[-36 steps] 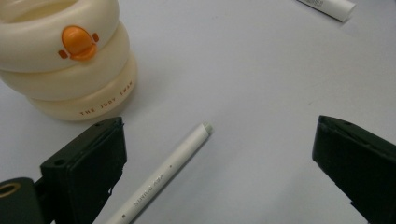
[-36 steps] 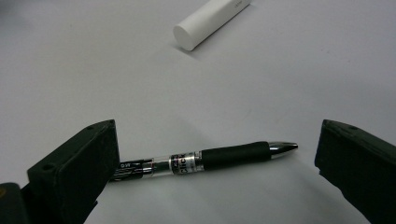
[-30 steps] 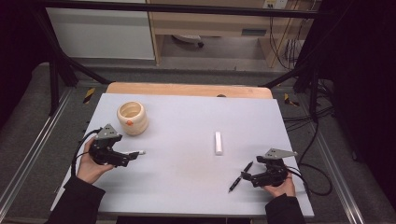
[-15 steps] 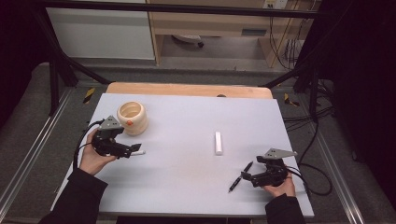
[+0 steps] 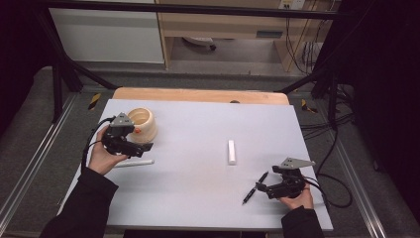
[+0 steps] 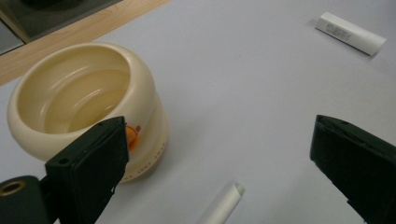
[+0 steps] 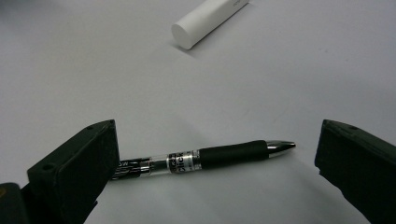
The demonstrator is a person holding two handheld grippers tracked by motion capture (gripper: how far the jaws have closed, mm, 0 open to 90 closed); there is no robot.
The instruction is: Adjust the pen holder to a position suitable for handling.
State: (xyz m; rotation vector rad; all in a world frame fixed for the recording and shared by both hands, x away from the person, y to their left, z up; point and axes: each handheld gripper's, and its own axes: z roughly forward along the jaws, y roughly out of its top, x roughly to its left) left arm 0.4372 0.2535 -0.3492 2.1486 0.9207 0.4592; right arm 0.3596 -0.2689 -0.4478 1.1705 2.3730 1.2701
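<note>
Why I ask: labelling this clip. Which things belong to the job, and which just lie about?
Likely job: cream pot, thin white stick, black pen, white tube, left hand-held gripper, right hand-held gripper.
Lying about: floor cables, wooden board.

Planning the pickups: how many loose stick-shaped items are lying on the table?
3: a black pen before the right gripper, a white stick under the left gripper, a white tube mid-table.

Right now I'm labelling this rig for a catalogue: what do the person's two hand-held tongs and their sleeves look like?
Both tongs are black. The left tongs and the right tongs each carry a grey three-cornered plate on top and trail a black cable. Seen from their own cameras, the jaws are blocky, matt black slabs with small holes near the edges. The person wears dark long sleeves reaching to the wrists.
</note>
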